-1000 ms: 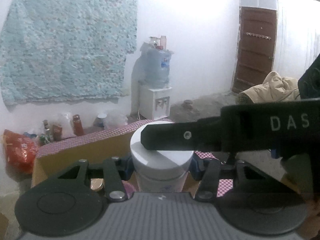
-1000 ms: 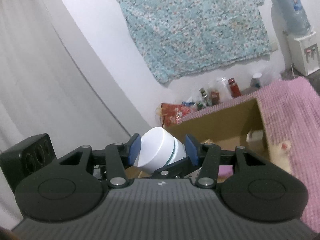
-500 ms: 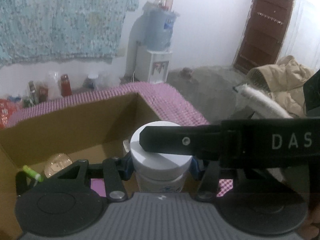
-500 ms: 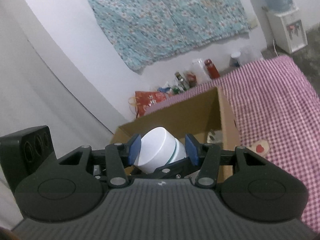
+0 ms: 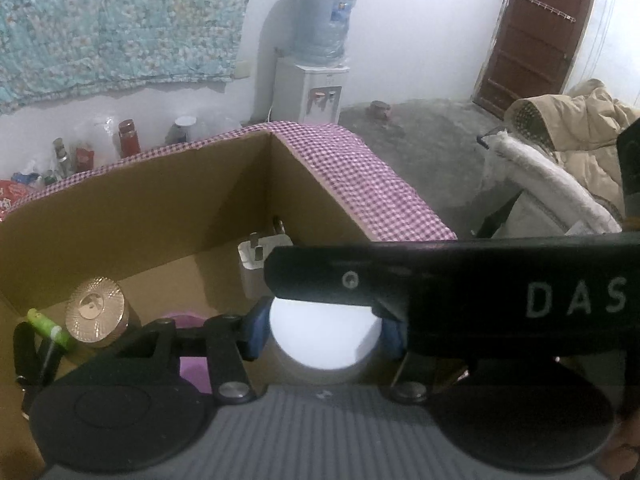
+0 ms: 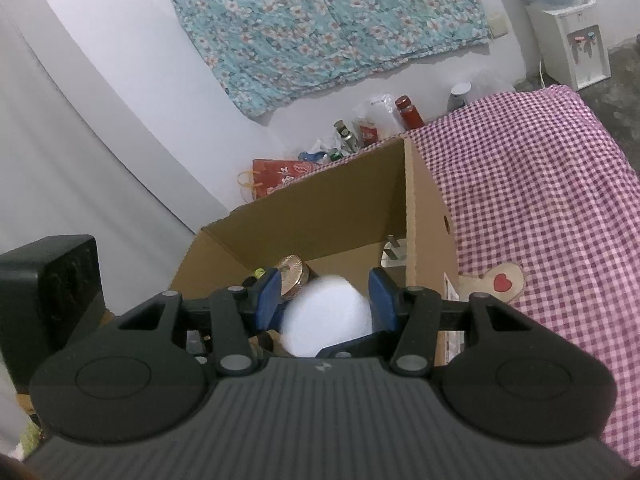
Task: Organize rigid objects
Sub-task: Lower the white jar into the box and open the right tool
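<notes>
White jar point(image 5: 324, 336) sits low over the open cardboard box point(image 5: 160, 216), between the left hand-held gripper point(image 5: 323, 330) pads; contact not discernible, grip state cannot be told. Right hand-held gripper point(image 6: 326, 296) jaws apart, jar blurred between them. Right gripper's arm hides the jar's rear. Gold-lidded jar point(image 5: 95, 311), white plug point(image 5: 256, 264) lie inside the box.
</notes>
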Motion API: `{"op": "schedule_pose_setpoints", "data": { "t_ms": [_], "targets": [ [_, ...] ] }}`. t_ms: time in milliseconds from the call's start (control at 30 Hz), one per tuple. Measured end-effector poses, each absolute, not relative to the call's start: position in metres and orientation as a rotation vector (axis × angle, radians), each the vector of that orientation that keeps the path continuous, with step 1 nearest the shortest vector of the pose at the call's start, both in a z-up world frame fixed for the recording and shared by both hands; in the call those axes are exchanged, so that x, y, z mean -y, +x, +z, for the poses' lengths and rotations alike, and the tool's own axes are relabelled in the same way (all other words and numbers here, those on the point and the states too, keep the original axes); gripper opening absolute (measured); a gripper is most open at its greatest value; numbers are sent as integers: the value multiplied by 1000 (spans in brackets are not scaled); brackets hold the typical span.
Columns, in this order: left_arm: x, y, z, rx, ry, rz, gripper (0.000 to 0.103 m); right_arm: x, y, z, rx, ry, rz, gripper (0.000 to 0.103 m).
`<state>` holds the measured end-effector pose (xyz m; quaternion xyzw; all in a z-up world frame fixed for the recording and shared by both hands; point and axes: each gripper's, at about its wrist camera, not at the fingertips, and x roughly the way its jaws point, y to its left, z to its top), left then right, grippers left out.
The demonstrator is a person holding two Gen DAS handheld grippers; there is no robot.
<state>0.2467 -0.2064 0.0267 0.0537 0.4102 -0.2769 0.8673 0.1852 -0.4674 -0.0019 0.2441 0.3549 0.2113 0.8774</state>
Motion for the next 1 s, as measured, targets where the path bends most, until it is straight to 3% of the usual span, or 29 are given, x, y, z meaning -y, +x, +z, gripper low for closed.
{"op": "schedule_pose_setpoints", "data": {
  "t_ms": [200,367,500,700,800,1000],
  "targets": [
    [210,242,30,-848,119,-572,60,477,177,1,-725,534,431,51],
    [202,230,44,-808,103,-554,78,488,164,13,-675,563,429,57],
    [185,212,66,-748,76,-551,82,495,143,35,-618,569,424,69],
    [151,170,100,-653,22,-530,98,501,96,74,-511,523,411,85],
    [135,149,112,-620,29,-483,102,498,73,94,-469,454,380,100],
    [112,120,113,-602,73,-248,103,472,39,119,-453,253,302,102]
  ]
}}
